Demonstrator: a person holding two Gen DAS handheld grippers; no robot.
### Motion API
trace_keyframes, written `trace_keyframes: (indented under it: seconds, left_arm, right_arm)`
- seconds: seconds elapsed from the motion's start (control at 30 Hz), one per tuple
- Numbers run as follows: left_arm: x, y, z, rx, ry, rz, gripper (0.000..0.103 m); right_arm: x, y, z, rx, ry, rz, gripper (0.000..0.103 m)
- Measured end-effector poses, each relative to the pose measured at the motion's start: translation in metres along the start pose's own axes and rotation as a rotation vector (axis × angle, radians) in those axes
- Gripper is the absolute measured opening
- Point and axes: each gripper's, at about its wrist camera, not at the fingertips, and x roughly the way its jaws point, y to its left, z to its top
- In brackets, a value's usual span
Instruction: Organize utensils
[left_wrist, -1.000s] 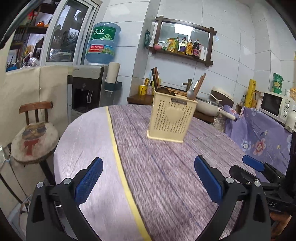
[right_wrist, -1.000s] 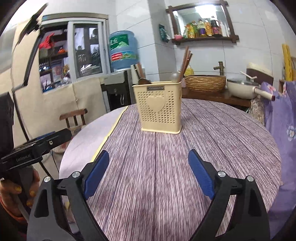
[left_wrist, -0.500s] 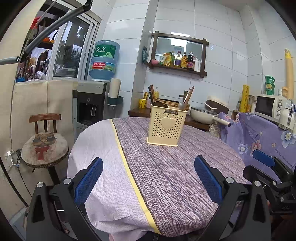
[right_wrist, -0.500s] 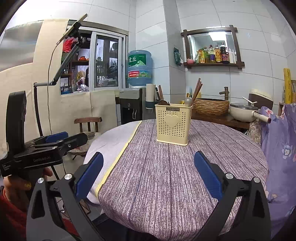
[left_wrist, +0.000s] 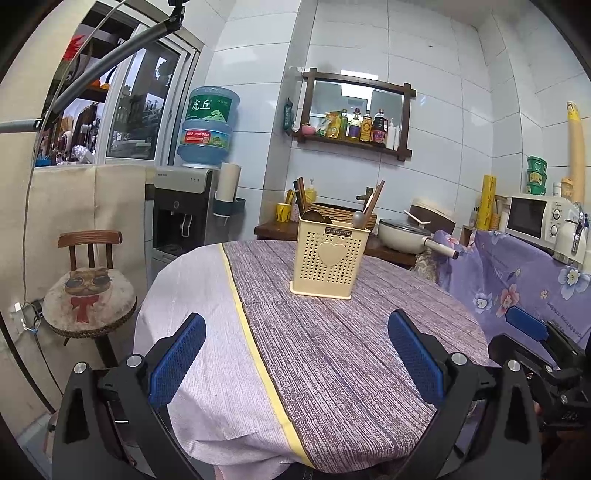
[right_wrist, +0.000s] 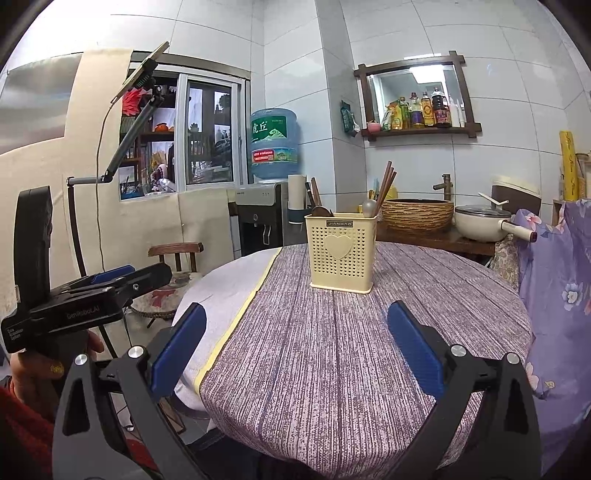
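Note:
A cream perforated utensil holder with a heart on its front stands upright on the round table, also in the right wrist view. Brown chopsticks, a metal spoon and a dark wooden spoon stick out of its top. My left gripper is open and empty, held back near the table's front edge. My right gripper is open and empty, also near the front edge. Each gripper shows at the side of the other's view.
A purple striped cloth with a yellow band covers the table. A wooden chair with a cat cushion stands at the left. A water dispenser, a counter with a pot and a microwave stand behind.
Both grippers have pulled back and away from the utensil holder, which now looks smaller and farther. Both stay open and empty.

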Motion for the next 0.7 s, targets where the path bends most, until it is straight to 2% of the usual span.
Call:
trace_keyframes:
  seconds: [0.7]
  left_arm:
    - [-0.0001,-0.0031,-0.0009,0.002,0.01,0.001,0.098]
  right_arm:
    - [0.0001,-0.0048,-0.0018,0.015,0.005,-0.005,0.097]
